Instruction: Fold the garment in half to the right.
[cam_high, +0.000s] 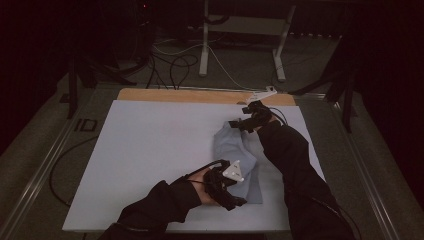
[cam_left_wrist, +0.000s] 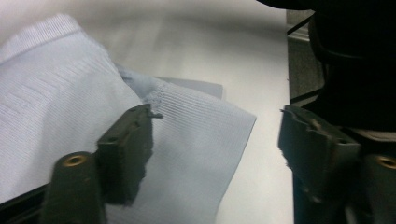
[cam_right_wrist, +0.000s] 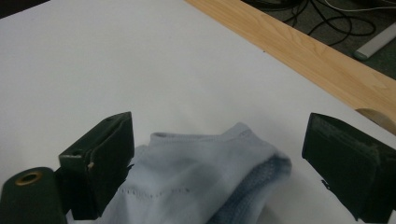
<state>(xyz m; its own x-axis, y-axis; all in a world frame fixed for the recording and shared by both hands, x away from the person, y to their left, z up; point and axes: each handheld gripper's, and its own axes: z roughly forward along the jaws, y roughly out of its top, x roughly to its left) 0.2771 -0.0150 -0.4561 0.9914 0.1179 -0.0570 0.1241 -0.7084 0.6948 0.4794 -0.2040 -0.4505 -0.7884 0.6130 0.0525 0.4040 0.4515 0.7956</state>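
A light blue ribbed knit garment (cam_high: 237, 160) lies crumpled on the white table top (cam_high: 150, 150), right of centre. My left gripper (cam_high: 237, 202) hovers at its near end. In the left gripper view its jaws (cam_left_wrist: 217, 121) stand wide apart above a folded corner of the garment (cam_left_wrist: 70, 93), with neither pad pressing on it. My right gripper (cam_high: 237, 124) is at the garment's far end. In the right gripper view it (cam_right_wrist: 219, 126) is open, with a hemmed edge of the garment (cam_right_wrist: 201, 182) lying between and below the jaws, untouched.
A wooden strip (cam_high: 175, 95) runs along the table's far edge, and shows in the right gripper view as the wooden strip (cam_right_wrist: 303, 51). Beyond it, cables (cam_high: 175, 65) and white table legs (cam_high: 204, 45) sit on the dark floor. The person's dark sleeves come in from the bottom.
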